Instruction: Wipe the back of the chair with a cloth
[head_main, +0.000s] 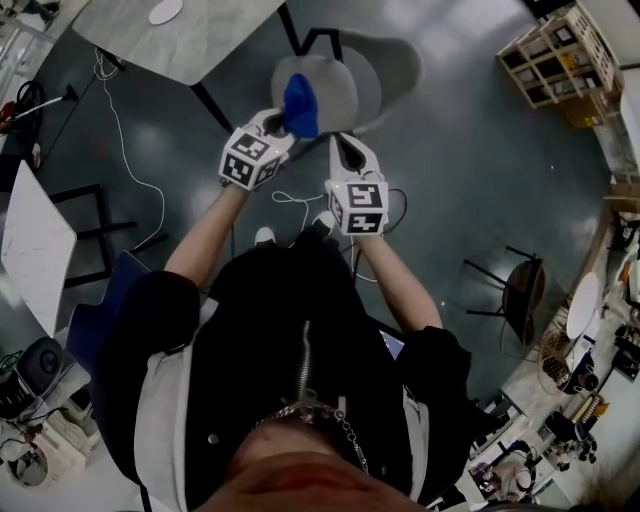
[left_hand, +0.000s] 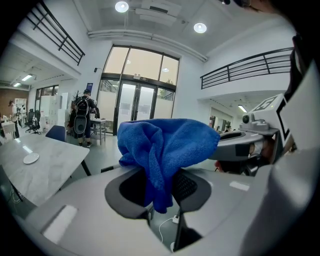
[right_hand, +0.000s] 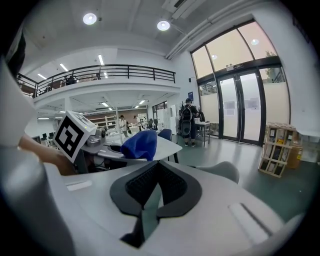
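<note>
Chair (head_main: 385, 70): grey moulded shell on dark legs, standing on the floor just beside the surface (head_main: 185, 35), ahead of and below both hand-held grippers. Seen from almost straight above. Back not cleanly separable from seat in the head view; judged to be the paler curved part on the near side. Shell plain and smooth, no marks visible at this range.

Cloth (head_main: 299, 104): blue, fluffy, bunched. Raised above the chair's near edge, not touching the shell as far as can be told. Clamped in the left hand-held gripper (head_main: 281, 124), jaws closed on a fold, bulk mushrooming beyond the jaws, a tail trailing back between them. Long axis roughly along the jaw line.

Right hand-held gripper (head_main: 343, 142): jaws brought together, nothing between them. Level with the left, just to its right, also over the chair's near side.

Relation governing the next move: chair back forward and down from the cloth, left hand-held gripper the one to close the gap. Wiping judged not yet begun. Risk noted: loose bunch offering little flat face to the shell.
</note>
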